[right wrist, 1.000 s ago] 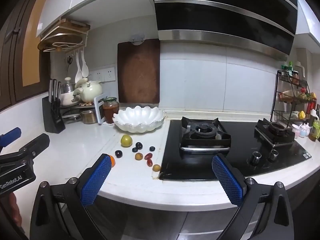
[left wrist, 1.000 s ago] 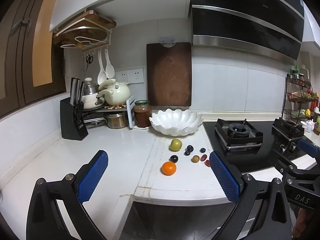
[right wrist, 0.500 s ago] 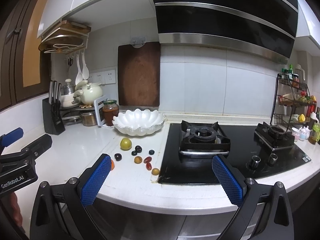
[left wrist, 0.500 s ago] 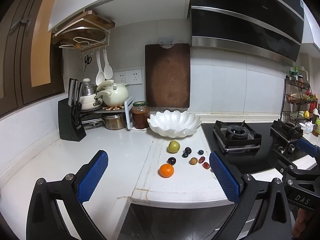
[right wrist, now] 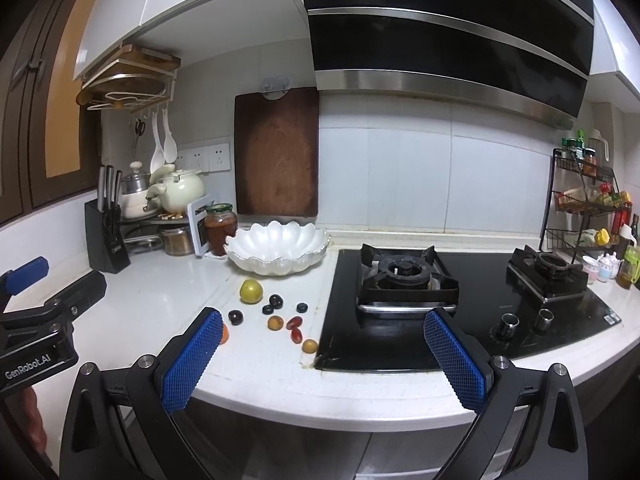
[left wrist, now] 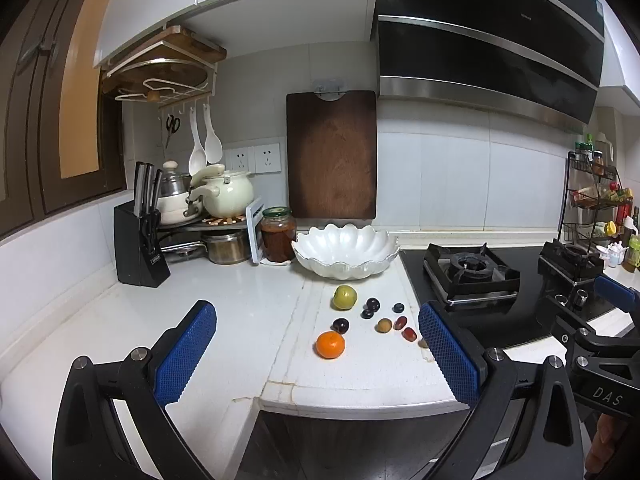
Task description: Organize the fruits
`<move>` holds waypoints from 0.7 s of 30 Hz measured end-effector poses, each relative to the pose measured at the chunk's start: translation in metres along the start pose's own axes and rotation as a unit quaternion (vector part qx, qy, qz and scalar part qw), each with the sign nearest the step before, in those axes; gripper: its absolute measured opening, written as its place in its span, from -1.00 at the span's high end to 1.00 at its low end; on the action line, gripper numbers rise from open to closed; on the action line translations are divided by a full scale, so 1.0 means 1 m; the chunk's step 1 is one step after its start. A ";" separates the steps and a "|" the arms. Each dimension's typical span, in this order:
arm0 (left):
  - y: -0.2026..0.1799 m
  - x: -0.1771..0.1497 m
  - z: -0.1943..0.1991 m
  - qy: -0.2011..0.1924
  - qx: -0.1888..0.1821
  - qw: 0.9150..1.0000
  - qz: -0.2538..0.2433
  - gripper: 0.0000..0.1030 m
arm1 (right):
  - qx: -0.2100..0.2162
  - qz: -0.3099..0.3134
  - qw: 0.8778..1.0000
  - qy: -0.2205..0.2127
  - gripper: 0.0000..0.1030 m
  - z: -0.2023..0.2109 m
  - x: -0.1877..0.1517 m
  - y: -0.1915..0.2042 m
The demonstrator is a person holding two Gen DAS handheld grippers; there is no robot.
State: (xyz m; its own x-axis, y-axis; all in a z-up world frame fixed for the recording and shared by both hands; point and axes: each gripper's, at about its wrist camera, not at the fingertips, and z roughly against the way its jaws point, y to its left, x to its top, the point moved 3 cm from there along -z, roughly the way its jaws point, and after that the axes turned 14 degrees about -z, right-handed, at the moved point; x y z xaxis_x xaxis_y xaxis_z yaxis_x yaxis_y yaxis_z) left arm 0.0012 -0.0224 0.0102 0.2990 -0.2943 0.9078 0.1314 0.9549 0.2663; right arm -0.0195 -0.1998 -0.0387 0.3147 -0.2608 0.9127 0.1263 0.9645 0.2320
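Countertop point(left wrist: 248, 312): white, smooth, stone-like, with a faint sheen. Scalloped bowl point(left wrist: 346, 249), frame centre: glossy white, pearly glaze, ceramic by appearance. Cutting board point(left wrist: 332, 156) above it: dark wood, matt, worn paler in the middle. Hob point(right wrist: 460, 320), right of frame: black glass, highly reflective; its burner grates are matt black metal. Range hood point(right wrist: 448, 40), upper right: gloss black panels over a brushed steel band. Finger pads point(left wrist: 186, 354): blue, knurled, rubbery, set on matt black plastic.
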 end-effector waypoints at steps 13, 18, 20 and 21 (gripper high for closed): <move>0.000 0.001 0.002 -0.004 0.002 1.000 0.001 -1.00 | 0.000 0.000 1.000 -0.003 -0.98 0.003 0.001 0.000; -0.001 0.001 0.002 -0.004 0.002 1.000 0.001 -1.00 | 0.002 0.001 1.000 -0.002 -0.98 0.003 0.002 0.000; -0.001 0.002 0.001 -0.004 0.002 1.000 0.000 -1.00 | 0.001 0.000 1.000 -0.003 -0.98 0.003 0.001 0.000; -0.001 0.002 0.001 -0.003 0.002 1.000 0.000 -1.00 | 0.001 0.001 1.000 -0.002 -0.98 0.003 0.001 0.000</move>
State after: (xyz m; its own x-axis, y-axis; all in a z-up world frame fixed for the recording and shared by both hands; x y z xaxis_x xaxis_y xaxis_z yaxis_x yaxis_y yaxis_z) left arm 0.0005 -0.0234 0.0121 0.2929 -0.2944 0.9097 0.1276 0.9549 0.2680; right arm -0.0219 -0.1998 -0.0363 0.3112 -0.2595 0.9142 0.1236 0.9649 0.2317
